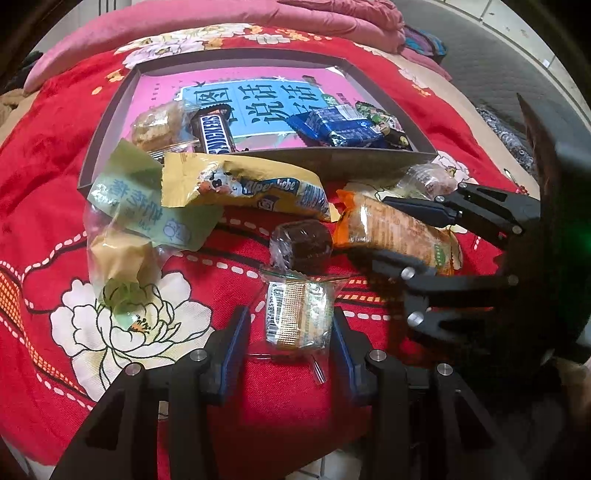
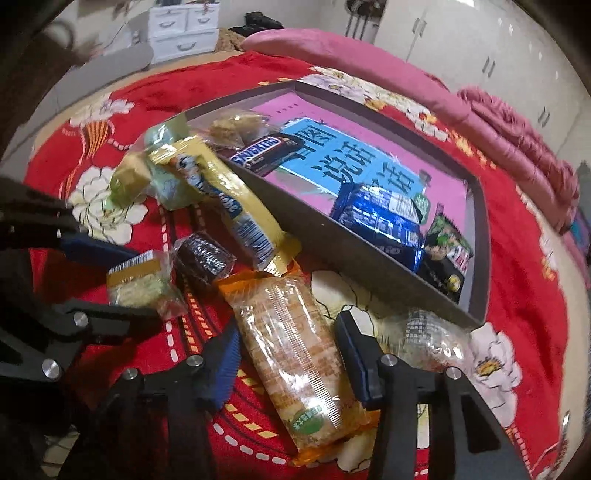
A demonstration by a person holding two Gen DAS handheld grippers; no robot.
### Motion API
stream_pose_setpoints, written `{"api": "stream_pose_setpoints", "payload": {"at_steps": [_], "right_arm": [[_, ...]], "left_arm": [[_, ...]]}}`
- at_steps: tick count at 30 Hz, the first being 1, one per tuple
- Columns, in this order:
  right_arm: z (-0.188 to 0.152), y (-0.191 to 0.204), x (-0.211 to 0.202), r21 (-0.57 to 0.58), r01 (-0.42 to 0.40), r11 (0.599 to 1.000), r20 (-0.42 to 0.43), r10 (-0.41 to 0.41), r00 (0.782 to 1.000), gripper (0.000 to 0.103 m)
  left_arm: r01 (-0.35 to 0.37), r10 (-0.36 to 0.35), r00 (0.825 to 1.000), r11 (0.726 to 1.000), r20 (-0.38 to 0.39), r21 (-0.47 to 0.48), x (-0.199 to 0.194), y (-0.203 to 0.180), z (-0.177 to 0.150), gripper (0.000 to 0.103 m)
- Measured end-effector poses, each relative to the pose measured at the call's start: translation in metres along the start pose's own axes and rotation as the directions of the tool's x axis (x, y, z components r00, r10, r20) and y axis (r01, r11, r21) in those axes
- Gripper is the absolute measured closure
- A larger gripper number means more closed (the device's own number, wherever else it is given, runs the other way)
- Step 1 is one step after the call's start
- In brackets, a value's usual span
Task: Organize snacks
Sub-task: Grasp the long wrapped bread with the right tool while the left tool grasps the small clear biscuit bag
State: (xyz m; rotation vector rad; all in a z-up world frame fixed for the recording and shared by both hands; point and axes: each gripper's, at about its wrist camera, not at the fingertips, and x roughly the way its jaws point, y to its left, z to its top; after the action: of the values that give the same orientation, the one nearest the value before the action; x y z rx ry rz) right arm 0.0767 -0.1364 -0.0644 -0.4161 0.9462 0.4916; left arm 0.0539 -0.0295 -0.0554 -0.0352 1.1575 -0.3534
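Note:
My left gripper is shut on a small clear-wrapped snack with a gold strip, which lies on the red bedspread. In the right wrist view that snack sits between its two fingers. My right gripper is shut on the long orange cracker pack, a pad against each long side. The left wrist view shows the same grip on the pack. Behind them stands the grey tray with a Snickers bar, a blue pack and a clear-wrapped pastry.
Loose on the bedspread are a yellow Alpenliebe pack, a green-labelled clear bag, a brown wrapped cake and a clear-wrapped snack by the tray's corner. A folded pink blanket lies behind the tray. White drawers stand beyond the bed.

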Motion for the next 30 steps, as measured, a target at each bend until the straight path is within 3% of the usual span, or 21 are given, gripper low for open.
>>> {"api": "stream_pose_setpoints", "payload": {"at_steps": [1, 2, 5, 13, 30], "right_arm": [[0.0, -0.002, -0.001, 0.016, -0.015, 1.0, 0.004, 0.015, 1.0, 0.06], [0.0, -0.006, -0.004, 0.041, -0.04, 0.998, 0.012, 0.039, 0.999, 0.062], [-0.002, -0.017, -0.015, 0.122, -0.13, 0.984, 0.061, 0.124, 0.99, 0.065], [-0.009, -0.034, -0.042, 0.248, -0.24, 0.938, 0.172, 0.201, 0.964, 0.066], [-0.005, -0.047, -0.057, 0.31, -0.248, 0.918, 0.262, 0.169, 0.95, 0.066]], "left_arm": [[-0.002, 0.002, 1.0, 1.0, 0.001, 0.001, 0.0, -0.001, 0.001, 0.06], [-0.004, 0.004, 1.0, 1.0, 0.005, 0.003, 0.0, -0.002, 0.001, 0.068], [-0.003, 0.003, 1.0, 1.0, 0.005, 0.004, 0.002, -0.003, 0.003, 0.068], [0.019, -0.02, 0.999, 1.0, 0.049, 0.019, -0.01, -0.005, 0.003, 0.068], [0.052, -0.045, 0.972, 0.998, 0.233, -0.022, -0.051, 0.003, 0.008, 0.068]]}}
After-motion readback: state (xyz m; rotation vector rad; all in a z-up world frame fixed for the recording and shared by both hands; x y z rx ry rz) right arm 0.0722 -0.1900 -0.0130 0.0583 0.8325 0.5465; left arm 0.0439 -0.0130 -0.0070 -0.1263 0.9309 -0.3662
